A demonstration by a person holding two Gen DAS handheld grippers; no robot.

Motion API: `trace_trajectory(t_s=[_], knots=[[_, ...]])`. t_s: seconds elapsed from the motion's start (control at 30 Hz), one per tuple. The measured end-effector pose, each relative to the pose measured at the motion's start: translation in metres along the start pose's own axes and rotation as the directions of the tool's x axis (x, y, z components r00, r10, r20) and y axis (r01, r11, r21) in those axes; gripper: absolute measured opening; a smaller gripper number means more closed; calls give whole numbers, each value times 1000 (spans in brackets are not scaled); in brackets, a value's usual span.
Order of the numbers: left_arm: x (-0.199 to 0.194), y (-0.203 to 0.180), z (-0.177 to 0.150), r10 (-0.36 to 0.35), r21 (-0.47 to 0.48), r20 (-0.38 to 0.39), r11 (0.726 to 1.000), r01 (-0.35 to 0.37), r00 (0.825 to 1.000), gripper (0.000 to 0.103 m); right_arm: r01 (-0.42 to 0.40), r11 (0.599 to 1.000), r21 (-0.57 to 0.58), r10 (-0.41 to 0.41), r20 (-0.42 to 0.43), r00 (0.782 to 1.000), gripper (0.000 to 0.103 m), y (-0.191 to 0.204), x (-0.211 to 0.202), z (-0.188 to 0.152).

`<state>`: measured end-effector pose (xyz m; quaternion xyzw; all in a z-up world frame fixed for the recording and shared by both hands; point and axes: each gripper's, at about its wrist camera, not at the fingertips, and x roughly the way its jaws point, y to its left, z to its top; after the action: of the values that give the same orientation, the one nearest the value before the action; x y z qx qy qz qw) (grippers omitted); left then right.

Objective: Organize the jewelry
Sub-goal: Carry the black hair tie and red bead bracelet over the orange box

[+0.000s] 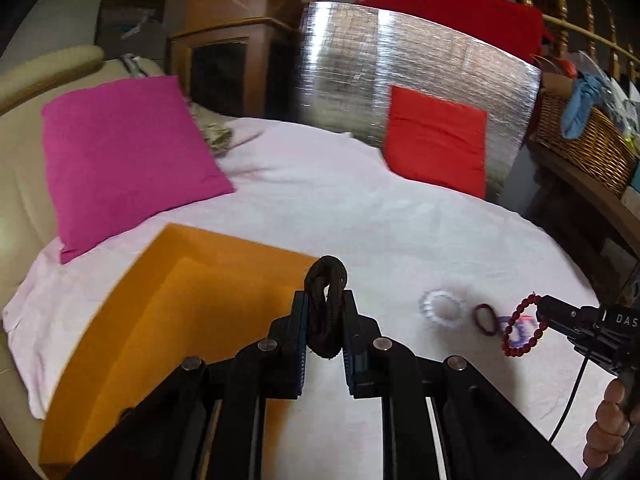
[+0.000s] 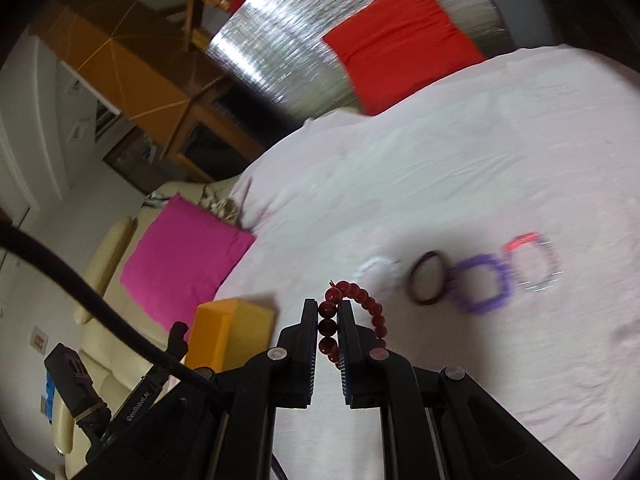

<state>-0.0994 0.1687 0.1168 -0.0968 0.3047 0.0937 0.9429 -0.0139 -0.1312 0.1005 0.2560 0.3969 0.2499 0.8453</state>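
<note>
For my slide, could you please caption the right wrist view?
Right gripper shut on a red bead bracelet above the pink sheet, four more bands beyond.

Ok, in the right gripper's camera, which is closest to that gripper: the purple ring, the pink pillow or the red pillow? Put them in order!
From the right gripper, which holds the red bead bracelet:
1. Purple ring, just ahead on the right, on the sheet.
2. Pink pillow, off to the left.
3. Red pillow, far back, leaning on the silver panel.

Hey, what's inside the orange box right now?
The orange box shows only bare orange walls and floor where visible. The left gripper, shut on a black hair tie, hides the near right corner, so that part can't be checked.
</note>
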Motion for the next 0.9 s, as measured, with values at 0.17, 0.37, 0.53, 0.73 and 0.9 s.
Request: trace_trajectory(t_s=[0.17, 0.37, 0.53, 0.73, 0.9], knots=[[-4, 43, -2, 60, -75, -19, 995, -61, 998, 16, -38, 998, -54, 36, -42, 998, 11, 44, 31, -17], [-7, 85, -11, 117, -152, -63, 980, -126, 991, 16, -117, 983, -145, 105, -86, 991, 11, 104, 57, -40], [-3, 104, -26, 136, -185, -131, 970, -159, 982, 16, -196, 965, -176, 180, -104, 978, 11, 137, 74, -56], [11, 122, -38, 169, -212, -216, 953, -215, 962, 16, -224, 955, -195, 194, -165, 967, 11, 157, 115, -70], [30, 123, -42, 174, -205, -281, 950, -236, 944, 16, -192, 961, -198, 154, -193, 969, 11, 153, 142, -75]])
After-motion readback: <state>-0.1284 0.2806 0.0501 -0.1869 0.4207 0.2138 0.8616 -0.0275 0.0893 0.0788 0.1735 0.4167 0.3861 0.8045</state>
